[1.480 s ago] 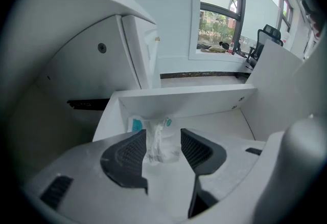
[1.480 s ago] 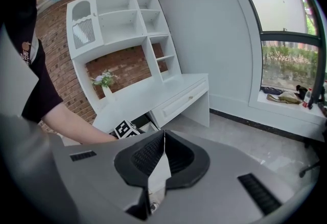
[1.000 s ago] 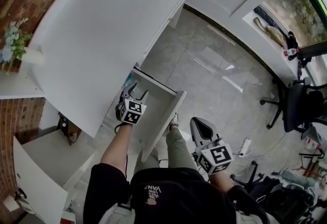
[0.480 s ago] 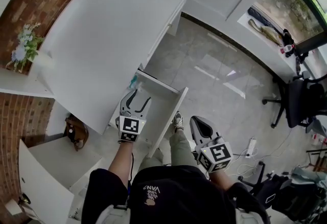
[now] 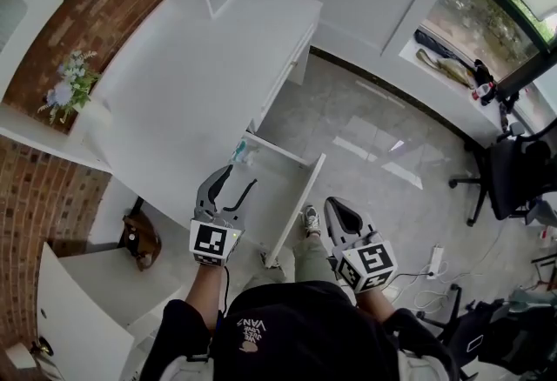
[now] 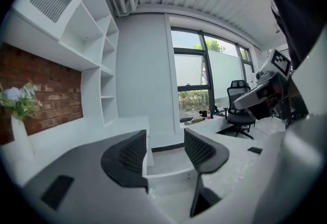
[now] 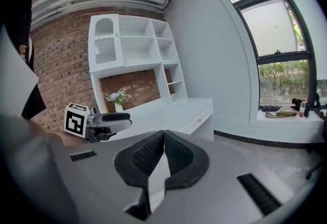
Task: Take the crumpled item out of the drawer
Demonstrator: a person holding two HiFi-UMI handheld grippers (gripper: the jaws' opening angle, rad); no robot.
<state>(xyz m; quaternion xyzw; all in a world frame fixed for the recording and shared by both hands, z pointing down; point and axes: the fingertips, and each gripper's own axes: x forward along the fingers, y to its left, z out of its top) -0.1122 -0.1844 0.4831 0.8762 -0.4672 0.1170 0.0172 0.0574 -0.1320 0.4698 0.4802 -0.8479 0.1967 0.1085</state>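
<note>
At the far left corner of the pulled-out white wooden drawer [image 5: 300, 195], close under the edge of the white desk [image 5: 196, 79], lies the crumpled pale blue-green item [image 5: 240, 149]. The left gripper [image 5: 241, 177] hangs over the drawer's left side with its tips pointing toward that corner. The item sits just beyond the tips and apart from them, touching neither jaw. The left gripper view shows the two dark ribbed jaws spread wide with only the drawer and the grey tiled floor [image 5: 365, 123] between them; the crumpled item cannot be made out there. The right gripper [image 5: 341, 214] is held nearer the person's body, right of the drawer's front panel, with its jaws pressed together on nothing.
</note>
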